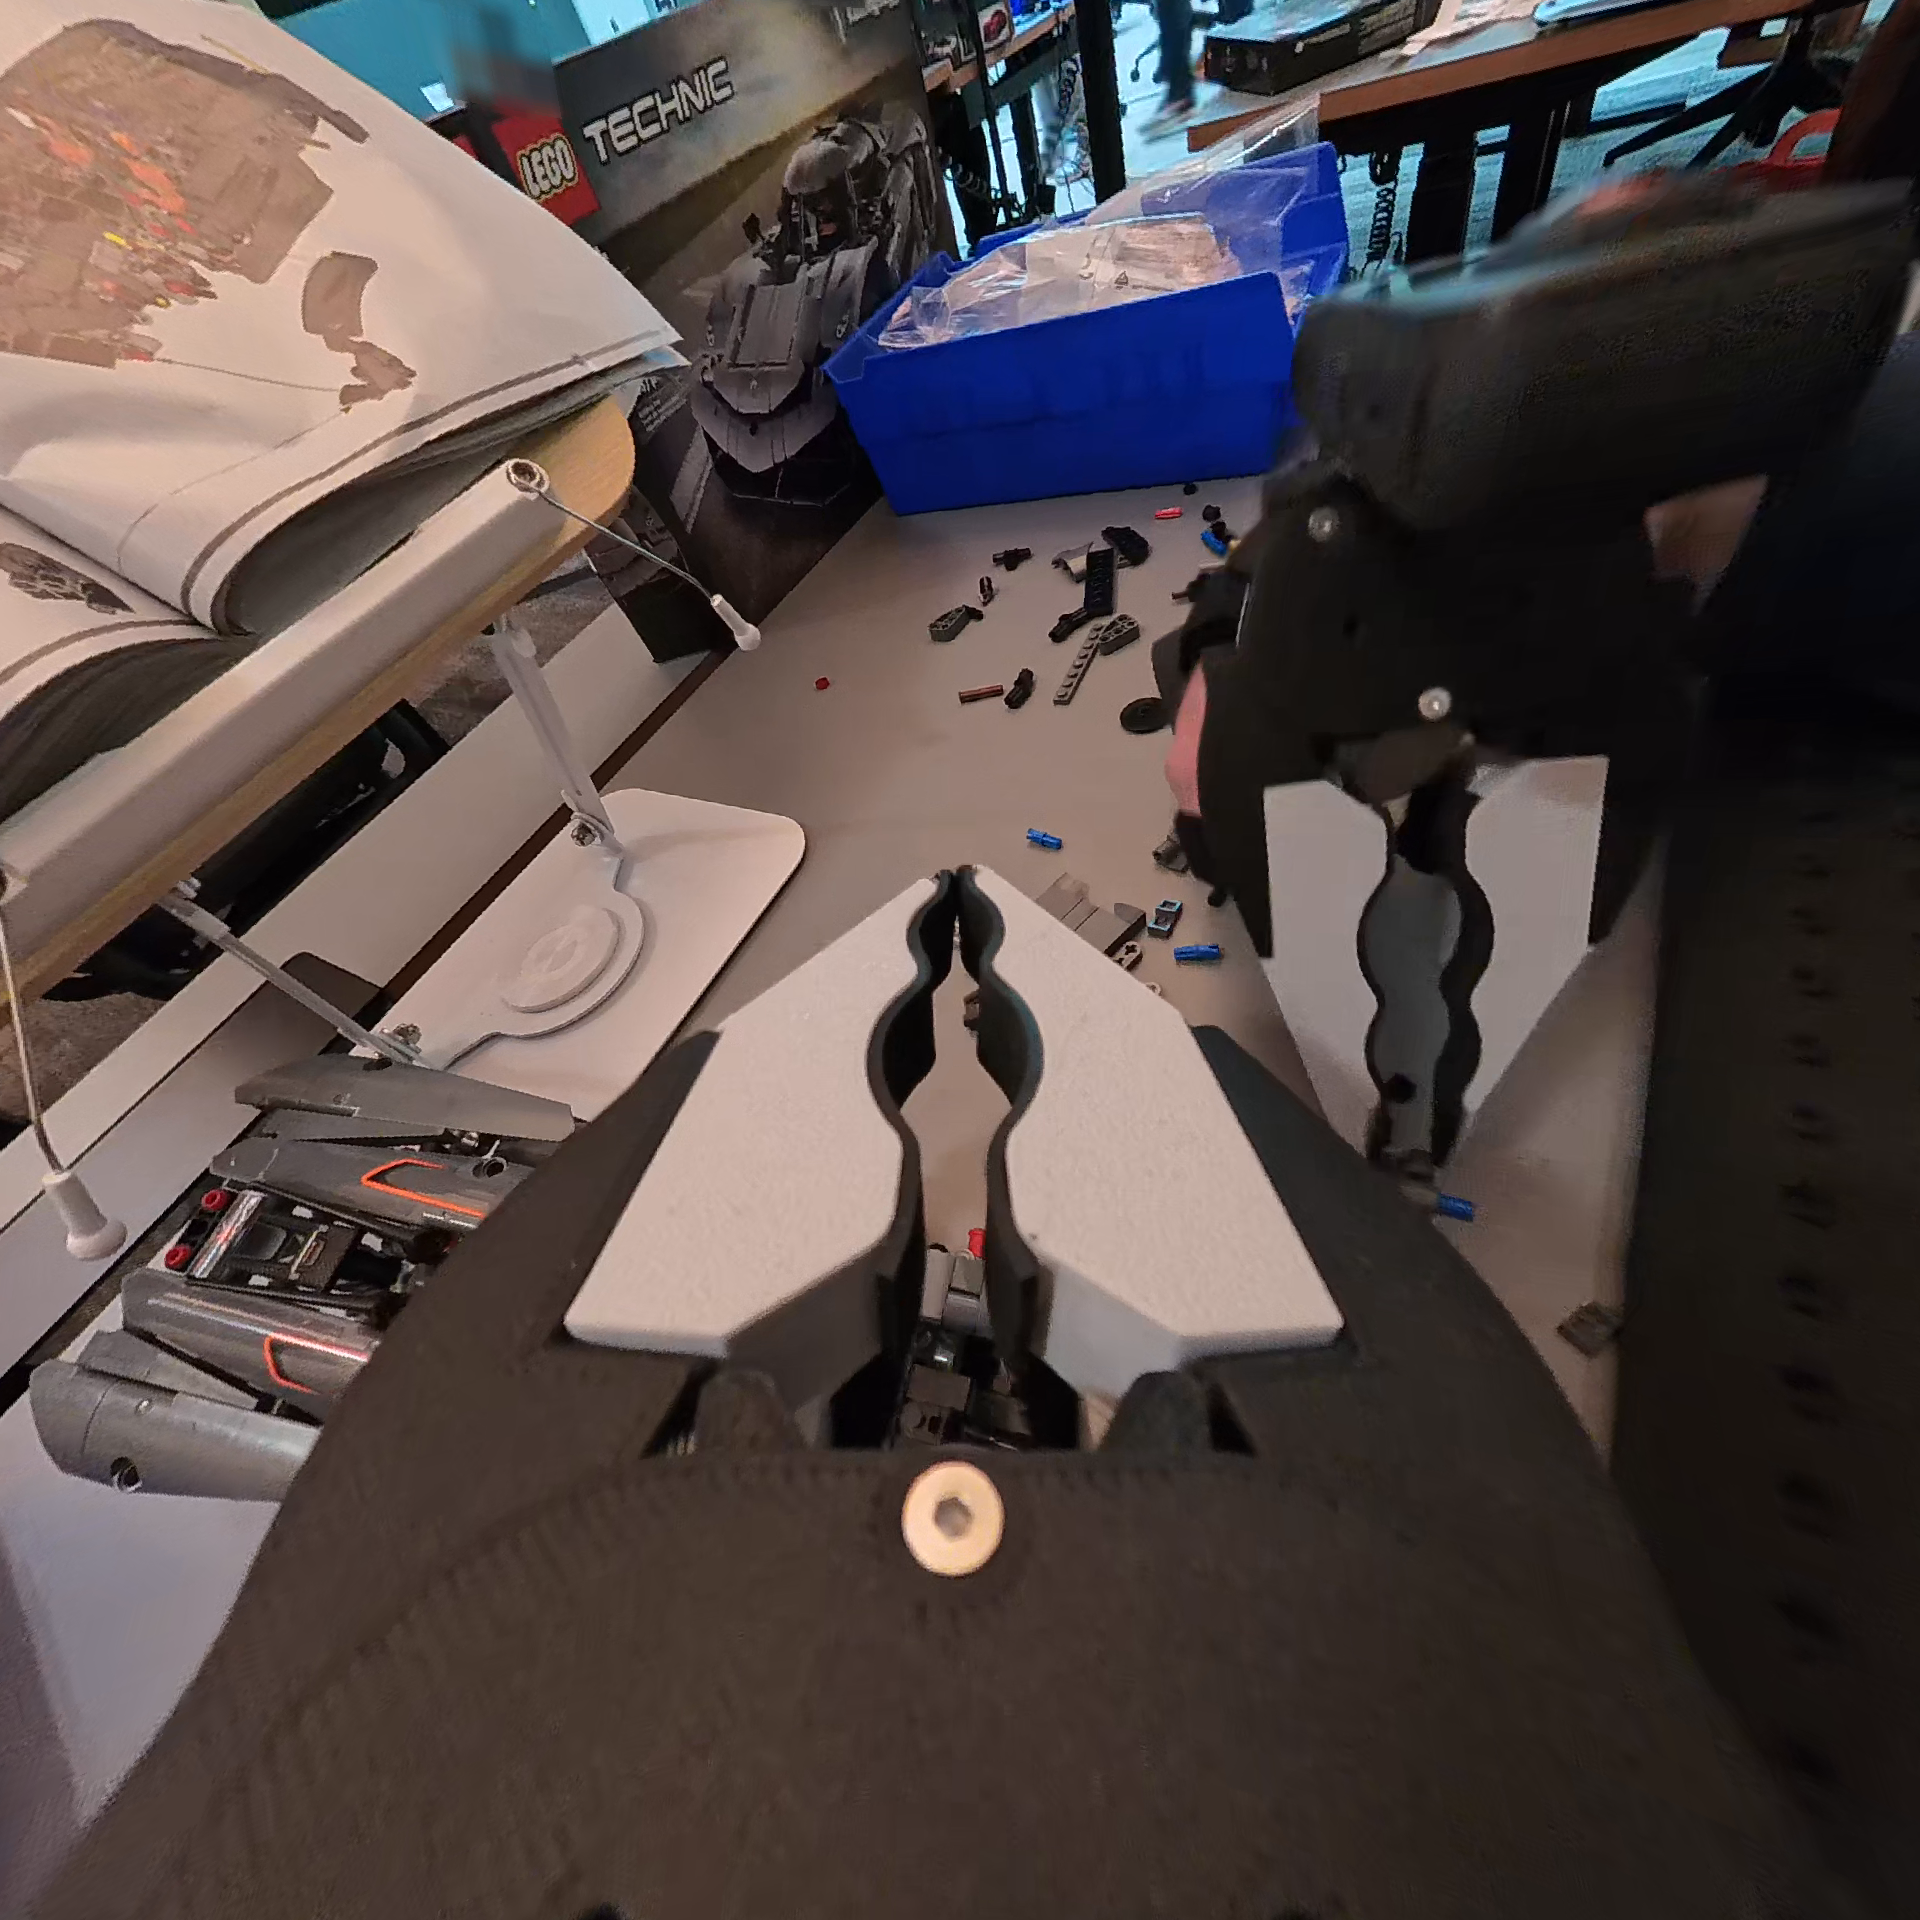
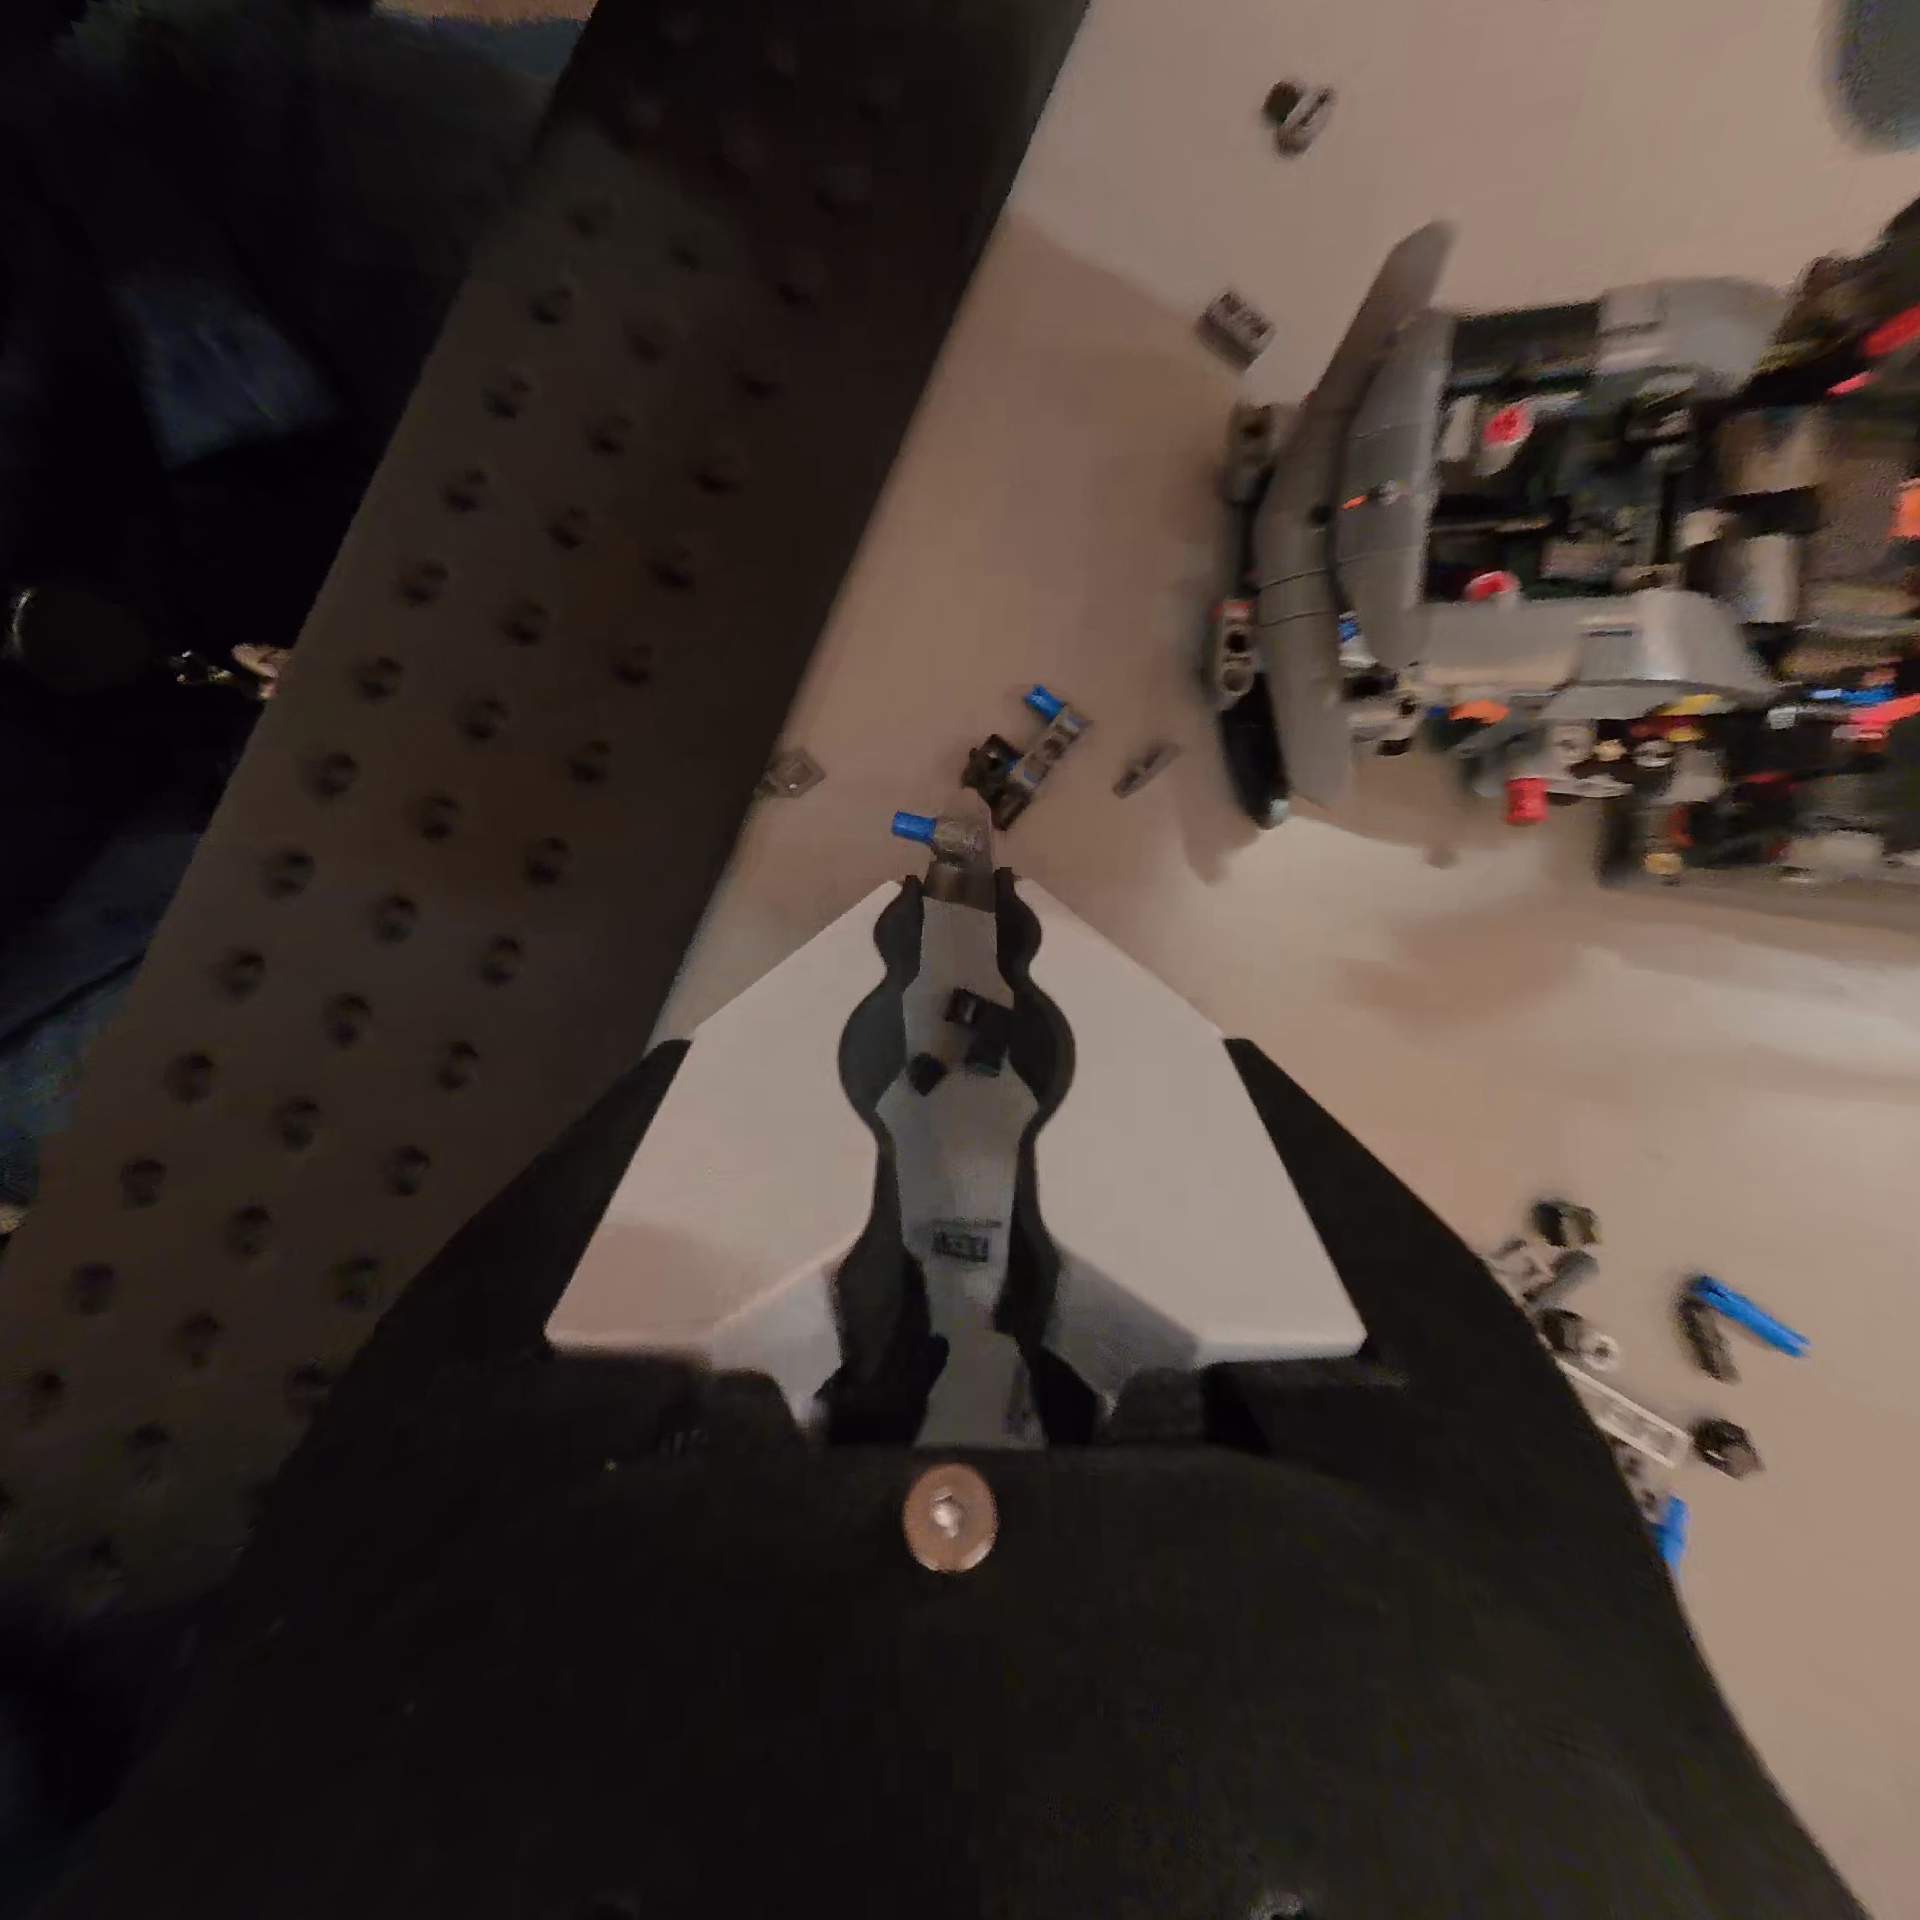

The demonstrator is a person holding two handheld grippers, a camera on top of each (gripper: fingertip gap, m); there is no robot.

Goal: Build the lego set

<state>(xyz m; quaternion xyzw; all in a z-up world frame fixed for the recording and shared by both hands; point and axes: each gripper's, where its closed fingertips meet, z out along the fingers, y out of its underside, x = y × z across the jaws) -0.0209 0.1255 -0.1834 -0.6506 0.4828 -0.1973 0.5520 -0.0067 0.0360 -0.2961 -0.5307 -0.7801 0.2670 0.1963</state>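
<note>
In the left wrist view my left gripper (image 1: 957, 881) is shut with its tips touching, and nothing shows between them. It hovers over the partly built grey and black car model (image 1: 312, 1299), which has orange trim and lies at the lower left. My right gripper (image 1: 1411, 1148) points down at the table on the right. In the right wrist view my right gripper (image 2: 956, 883) is shut on a small grey connector with a blue pin (image 2: 940, 831), just above the table. The car model (image 2: 1558, 582) lies blurred at the upper right.
An open instruction book (image 1: 260, 312) rests on a white stand (image 1: 644, 914) at the left. The set's box (image 1: 727, 260) and a blue bin of plastic bags (image 1: 1091, 395) stand behind. Loose small pieces (image 1: 1081, 613) lie mid-table, others show near my right fingertips (image 2: 1023, 758) and at the lower right (image 2: 1662, 1340). A dark dimpled strip (image 2: 468, 727) crosses the left. My hands' fingertips stand some 15 centimetres from each other.
</note>
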